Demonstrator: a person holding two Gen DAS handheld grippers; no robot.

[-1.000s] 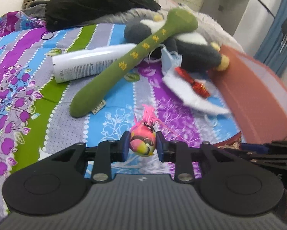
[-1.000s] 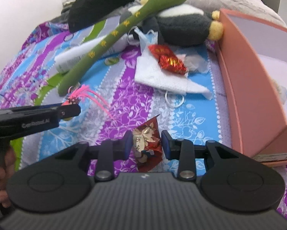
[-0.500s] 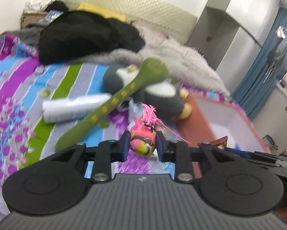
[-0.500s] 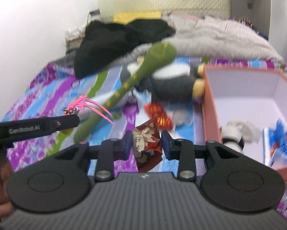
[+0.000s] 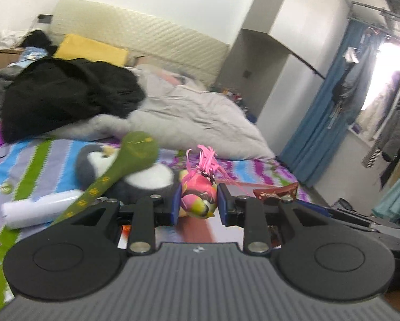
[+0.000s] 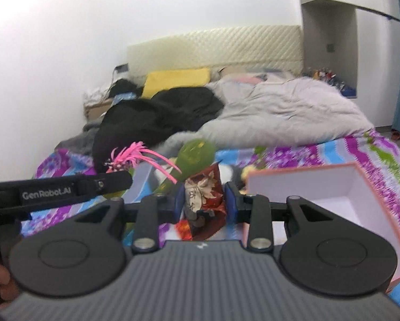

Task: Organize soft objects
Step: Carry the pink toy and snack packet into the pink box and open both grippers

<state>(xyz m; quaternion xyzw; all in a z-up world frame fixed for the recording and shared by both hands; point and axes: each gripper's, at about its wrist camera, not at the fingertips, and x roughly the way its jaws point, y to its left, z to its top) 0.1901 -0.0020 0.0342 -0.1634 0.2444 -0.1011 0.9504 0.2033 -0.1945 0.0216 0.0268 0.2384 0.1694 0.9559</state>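
The left gripper (image 5: 197, 203) pinches a pink-tufted plush bird (image 5: 198, 196); the right gripper (image 6: 204, 203) pinches a red printed fabric pouch (image 6: 205, 195). Best carry both level over the open pink cardboard box (image 6: 301, 172), then release inside.

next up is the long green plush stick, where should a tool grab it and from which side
Grip the green stick on its thin shaft, below the round head, coming from above with the fingers across its width. The head leans on the penguin toy; the shaft is narrower and lies more exposed beside the white bottle.

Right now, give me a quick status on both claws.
Left claw shut on pink bird toy. Right claw shut on red packet. Box open, nothing blocking.
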